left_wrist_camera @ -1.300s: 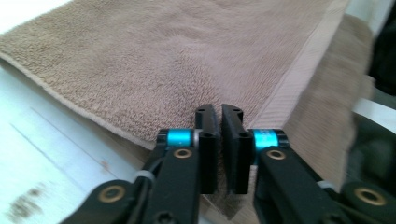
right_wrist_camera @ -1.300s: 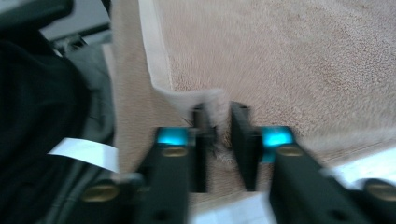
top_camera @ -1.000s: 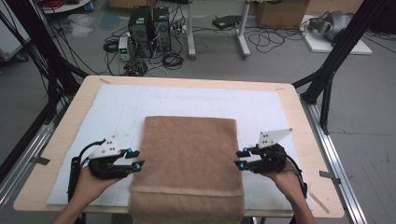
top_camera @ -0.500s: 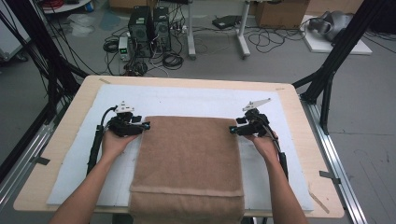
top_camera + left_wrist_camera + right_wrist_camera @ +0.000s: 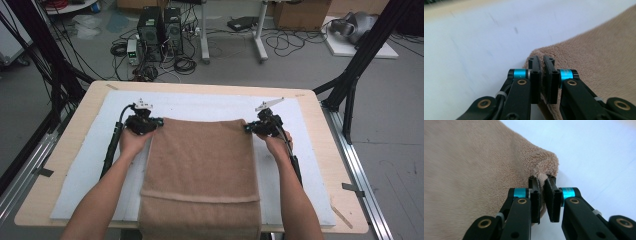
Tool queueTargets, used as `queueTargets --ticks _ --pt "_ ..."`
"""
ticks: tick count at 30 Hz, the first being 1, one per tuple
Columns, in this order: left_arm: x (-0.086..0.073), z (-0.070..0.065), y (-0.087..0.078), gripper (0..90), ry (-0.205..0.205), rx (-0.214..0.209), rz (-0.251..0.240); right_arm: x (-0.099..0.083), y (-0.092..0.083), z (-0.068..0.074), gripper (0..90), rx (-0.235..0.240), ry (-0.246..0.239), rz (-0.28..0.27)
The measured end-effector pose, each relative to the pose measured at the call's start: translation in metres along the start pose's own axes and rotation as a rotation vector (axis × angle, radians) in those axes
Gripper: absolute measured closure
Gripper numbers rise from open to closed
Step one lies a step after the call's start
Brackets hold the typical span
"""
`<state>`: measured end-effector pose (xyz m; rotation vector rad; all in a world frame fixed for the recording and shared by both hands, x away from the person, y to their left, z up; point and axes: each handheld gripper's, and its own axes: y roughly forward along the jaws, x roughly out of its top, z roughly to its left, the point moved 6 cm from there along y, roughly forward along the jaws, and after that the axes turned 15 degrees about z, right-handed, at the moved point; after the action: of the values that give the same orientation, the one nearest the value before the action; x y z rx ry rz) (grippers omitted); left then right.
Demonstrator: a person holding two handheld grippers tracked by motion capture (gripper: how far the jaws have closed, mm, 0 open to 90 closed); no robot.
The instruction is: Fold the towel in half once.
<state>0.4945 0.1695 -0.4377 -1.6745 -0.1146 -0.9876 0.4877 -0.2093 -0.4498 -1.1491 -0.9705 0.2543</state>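
Both grippers have just closed their jaws on the far corners of the brown towel (image 5: 202, 170): the left gripper (image 5: 156, 122) at about 10 o'clock, the right gripper (image 5: 248, 128) at 2 o'clock, each apparently pinching cloth. The towel lies on the white mat (image 5: 85, 170), its near edge overhanging. A second ago the hands flanked its middle; a fold toward the person looks ready.

Grey floor (image 5: 385, 125) beyond a wooden counter (image 5: 320, 125), with two computer towers (image 5: 160, 25), tangled cables (image 5: 185, 62) and cardboard boxes (image 5: 300, 12) behind it.
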Motion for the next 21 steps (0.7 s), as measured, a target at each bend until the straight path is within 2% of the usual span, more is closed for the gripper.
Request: queueTargets --ticks 2,5,7,9,10,12,14,16,17,19,21 --pt "0.029 0.004 -0.019 85.1 0.027 0.039 -0.046 0.017 -0.016 -0.003 84.3 -0.046 -0.013 -0.020" --pt "0.067 0.011 -0.045 85.1 0.035 0.066 -0.112 0.046 -0.051 -0.010 84.3 -0.108 -0.019 -0.093" --pt "0.087 0.015 -0.063 85.1 0.027 0.060 -0.173 0.062 -0.073 -0.013 84.3 -0.126 -0.028 -0.133" --pt "0.096 0.017 -0.070 84.6 0.025 0.031 -0.180 0.073 -0.089 -0.017 83.7 -0.143 -0.035 -0.161" --pt "0.095 0.017 -0.069 83.0 0.030 0.034 -0.168 0.076 -0.091 -0.020 80.4 -0.133 -0.022 -0.164" --pt "0.086 0.019 -0.061 70.1 0.028 0.025 -0.114 0.074 -0.086 -0.026 63.4 -0.120 0.013 -0.139" --pt "0.073 0.020 -0.054 65.7 0.028 0.013 -0.099 0.067 -0.075 -0.027 55.9 -0.087 0.035 -0.090" --pt "0.059 0.019 -0.049 62.3 0.022 -0.015 -0.090 0.058 -0.066 -0.023 53.0 -0.098 0.022 -0.051" --pt "0.052 0.018 -0.047 60.4 0.025 -0.022 -0.078 0.054 -0.063 -0.020 51.9 -0.090 0.016 -0.056" --pt "0.037 0.015 -0.044 58.6 0.031 -0.035 -0.063 0.044 -0.056 -0.017 45.5 -0.080 0.033 -0.015" --pt "0.025 0.013 -0.043 57.4 0.035 -0.043 -0.054 0.035 -0.052 -0.013 45.5 -0.077 0.024 -0.008"
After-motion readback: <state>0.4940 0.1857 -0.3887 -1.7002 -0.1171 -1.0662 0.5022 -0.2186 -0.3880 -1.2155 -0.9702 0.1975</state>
